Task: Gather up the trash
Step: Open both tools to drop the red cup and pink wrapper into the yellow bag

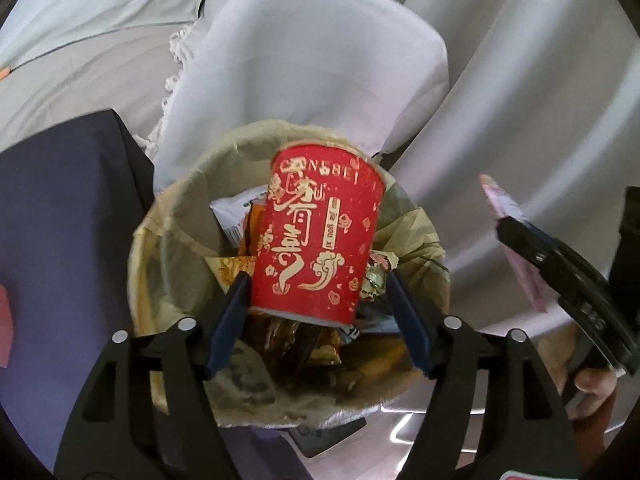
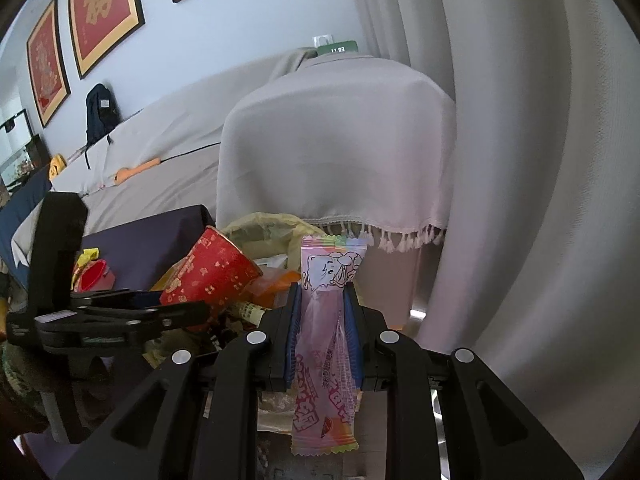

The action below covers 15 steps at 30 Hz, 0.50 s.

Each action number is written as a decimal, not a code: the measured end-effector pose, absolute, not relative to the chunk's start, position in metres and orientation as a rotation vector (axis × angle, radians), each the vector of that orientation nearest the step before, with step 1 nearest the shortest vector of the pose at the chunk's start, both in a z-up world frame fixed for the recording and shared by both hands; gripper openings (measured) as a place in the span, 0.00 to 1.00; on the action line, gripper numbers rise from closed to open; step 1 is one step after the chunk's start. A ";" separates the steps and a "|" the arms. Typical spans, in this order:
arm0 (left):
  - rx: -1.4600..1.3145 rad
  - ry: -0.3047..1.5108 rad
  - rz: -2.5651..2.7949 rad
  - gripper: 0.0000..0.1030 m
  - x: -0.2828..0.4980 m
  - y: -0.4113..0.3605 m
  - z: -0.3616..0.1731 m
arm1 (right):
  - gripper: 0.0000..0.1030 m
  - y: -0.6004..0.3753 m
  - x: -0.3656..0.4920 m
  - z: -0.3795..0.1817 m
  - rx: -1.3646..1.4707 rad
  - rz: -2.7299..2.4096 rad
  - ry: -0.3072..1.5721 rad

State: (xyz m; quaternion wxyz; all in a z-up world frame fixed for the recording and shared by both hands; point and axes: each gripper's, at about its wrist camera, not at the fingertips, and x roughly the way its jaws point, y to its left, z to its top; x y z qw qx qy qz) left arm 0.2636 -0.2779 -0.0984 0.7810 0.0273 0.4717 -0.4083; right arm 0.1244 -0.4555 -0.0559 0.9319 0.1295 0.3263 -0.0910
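You are holding the red paper cup over the lined trash bin with your left gripper. Its 2 blue fingers are spread wide: the left one is touching the cup's base, the right one is standing apart from it, so this is a release, not a clamp. The cup is tilting, mouth toward the far rim, above snack wrappers already filling the bin.

Your right gripper is squeezing a pink candy wrapper upright between its pads, just right of the bin.

The risk I am judging: the bin is looking nearly full, so the cup could be rolling off the pile and over the rim onto the floor. The thin wrapper could also be slipping through the pads if you are tilting it.

On the cup, gold letters are reading roughly "CONSSEI", with Chinese characters beneath; the wrapper's print is too distorted to read.
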 end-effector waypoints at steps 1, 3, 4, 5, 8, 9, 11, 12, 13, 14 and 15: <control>0.055 1.011 -0.879 0.66 0.262 -0.271 -0.094 | 0.20 -0.455 0.127 -0.056 0.271 -0.179 0.664; 0.036 1.002 -0.869 0.67 0.262 -0.258 -0.087 | 0.20 -0.449 0.133 -0.054 0.274 -0.155 0.651; 0.020 0.998 -0.859 0.68 0.262 -0.248 -0.083 | 0.20 -0.446 0.135 -0.052 0.272 -0.141 0.646; 0.008 0.995 -0.846 0.68 0.260 -0.238 -0.079 | 0.20 -0.440 0.140 -0.050 0.268 -0.121 0.641; -0.022 0.992 -0.790 0.68 0.261 -0.209 -0.072 | 0.20 -0.419 0.156 -0.045 0.252 -0.069 0.633; -0.031 0.991 -0.780 0.68 0.261 -0.203 -0.071 | 0.20 -0.408 0.164 -0.044 0.237 -0.048 0.632; -0.052 0.985 -0.755 0.68 0.258 -0.183 -0.067 | 0.20 -0.391 0.176 -0.045 0.198 -0.026 0.632; -0.058 0.983 -0.745 0.68 0.257 -0.176 -0.066 | 0.20 -0.382 0.186 -0.048 0.167 -0.018 0.634; -0.066 0.979 -0.736 0.68 0.256 -0.166 -0.065 | 0.20 -0.377 0.192 -0.051 0.154 -0.018 0.640; -0.072 0.975 -0.725 0.68 0.255 -0.156 -0.063 | 0.20 -0.374 0.202 -0.057 0.140 -0.020 0.657; -0.074 0.969 -0.710 0.68 0.253 -0.146 -0.061 | 0.20 -0.371 0.213 -0.066 0.130 -0.023 0.691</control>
